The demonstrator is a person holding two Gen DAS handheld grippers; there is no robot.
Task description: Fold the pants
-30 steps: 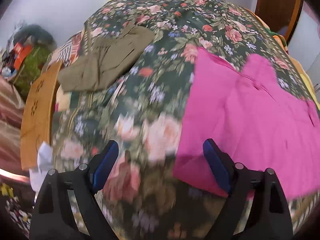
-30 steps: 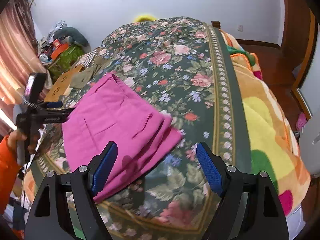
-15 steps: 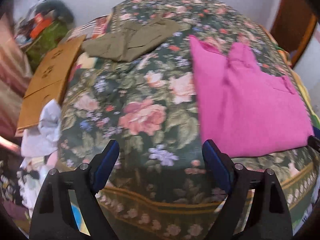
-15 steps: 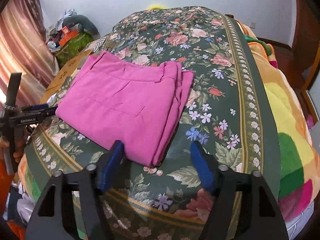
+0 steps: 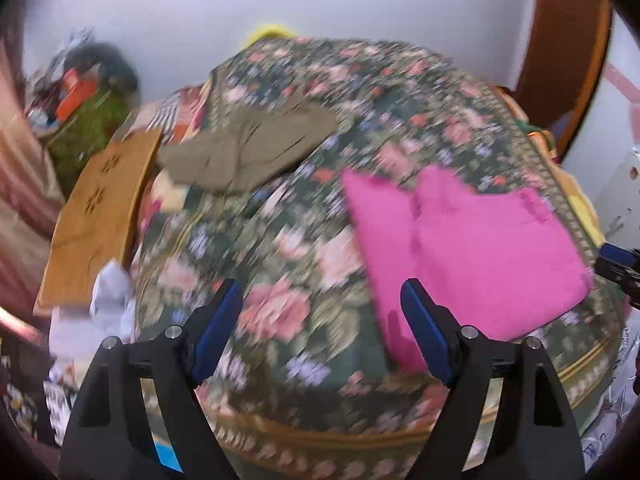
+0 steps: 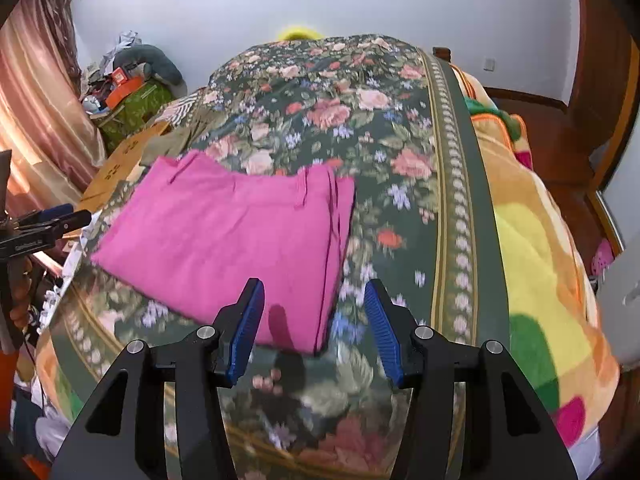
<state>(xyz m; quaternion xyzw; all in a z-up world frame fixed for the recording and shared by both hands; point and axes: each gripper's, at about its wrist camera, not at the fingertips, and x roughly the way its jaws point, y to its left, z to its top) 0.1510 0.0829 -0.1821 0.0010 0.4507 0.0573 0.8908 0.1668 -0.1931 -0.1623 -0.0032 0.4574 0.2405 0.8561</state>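
Observation:
The pink pants [image 6: 236,236] lie folded flat near the front edge of a floral bed cover [image 6: 360,128]; they also show in the left wrist view [image 5: 472,256]. My right gripper [image 6: 314,332] is open and empty, held above the pants' near corner. My left gripper [image 5: 322,330] is open and empty, off the pants' left edge, and shows at the left of the right wrist view [image 6: 48,222]. The right gripper's tip shows at the right edge of the left wrist view [image 5: 618,264].
Olive-brown folded trousers [image 5: 248,148] lie at the bed's far left. A cardboard sheet [image 5: 100,216] and clutter [image 5: 80,92] stand left of the bed. A colourful blanket [image 6: 536,248] hangs on the right side. A wooden door [image 5: 560,48] is at the back right.
Both grippers have drawn back from the pants towards the bed's front edge. The right jaws have narrowed a little. The pants lie still.

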